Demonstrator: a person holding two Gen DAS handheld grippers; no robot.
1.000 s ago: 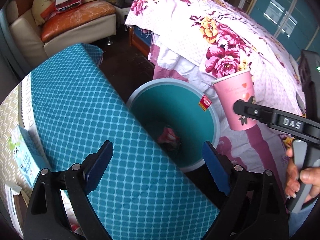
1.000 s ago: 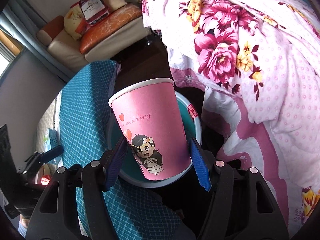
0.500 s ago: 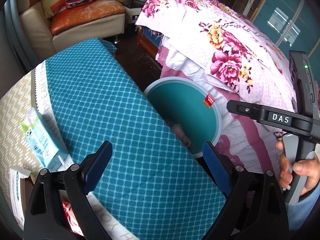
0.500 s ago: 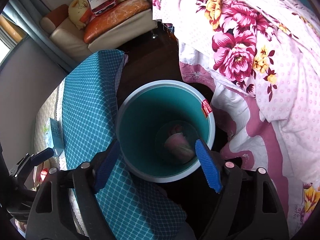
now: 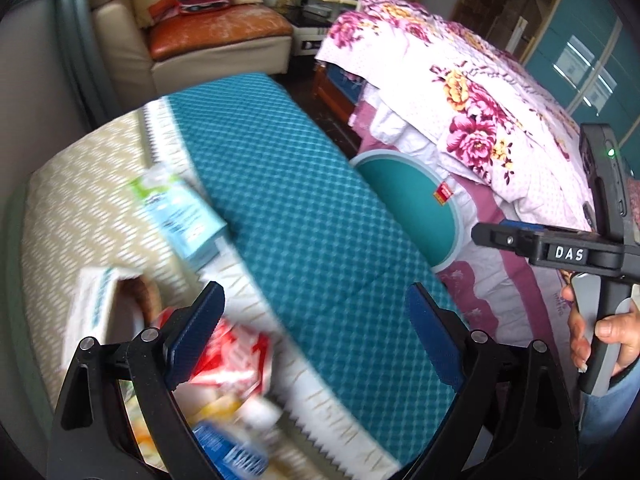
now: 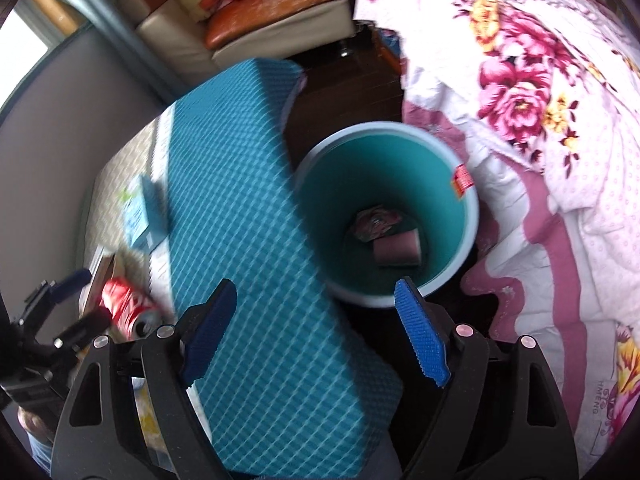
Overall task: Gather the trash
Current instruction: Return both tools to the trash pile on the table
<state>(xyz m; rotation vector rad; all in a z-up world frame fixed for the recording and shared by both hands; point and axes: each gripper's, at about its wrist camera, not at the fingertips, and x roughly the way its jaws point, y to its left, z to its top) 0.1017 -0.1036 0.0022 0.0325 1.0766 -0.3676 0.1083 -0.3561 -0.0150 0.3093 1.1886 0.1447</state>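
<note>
The pink paper cup (image 6: 397, 249) is seen lying on its side at the bottom of the teal trash bin (image 6: 471, 216), beside a crumpled wrapper (image 6: 376, 222), so that piece of trash is judged delivered. The right claw (image 6: 316, 334) is spread wide with nothing between its blue pads; its jaws have just been opening. The left claw (image 5: 314, 340) is likewise spread and empty, and it is aimed down at the cluttered end of the surface (image 5: 300, 216), where a red soda can (image 5: 230, 354) lies on its side, seen beyond the left pad, among blurred packaging, with a light blue tissue pack (image 5: 180, 216) farther along. The step in hand is judged to be the reach for the next piece of trash, most likely the can. For this to be done well, the left claw should be kept fully spread until the can's body sits squarely between the pads, and the pads should be set across the can's round sides rather than its ends, since a smooth can lying down may roll or slip out. Neighbouring wrappers should be kept out of the grip so that only one item is lifted. The bin stands on the floor between the surface and the flowered bed (image 6: 540, 92), so a carry over the surface's edge is called for, with release only once the can is above the bin's mouth.
</note>
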